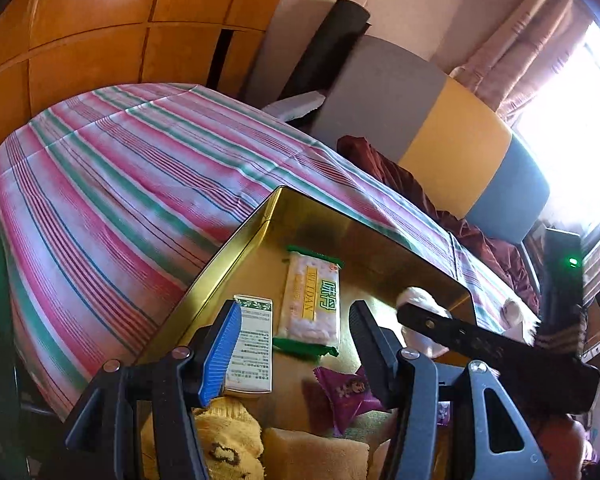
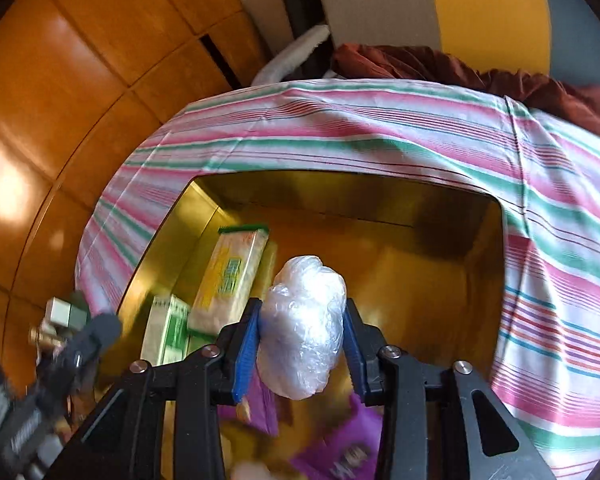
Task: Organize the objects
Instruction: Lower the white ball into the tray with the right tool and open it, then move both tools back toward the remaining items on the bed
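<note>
The left tool [image 1: 292, 344] hangs with fingers spread and empty over a gold tin [image 1: 236, 256] on the striped bedspread [image 1: 112, 184]. Inside lie a cracker packet [image 1: 312, 300] at 12 o'clock, a white box [image 1: 252, 344] at 9, a purple wrapper [image 1: 348, 396] and a yellow cloth [image 1: 228, 436] toward 6. The right tool [image 1: 420, 312] enters from 3, fingertips holding a white bundle [image 1: 418, 300].
</note>
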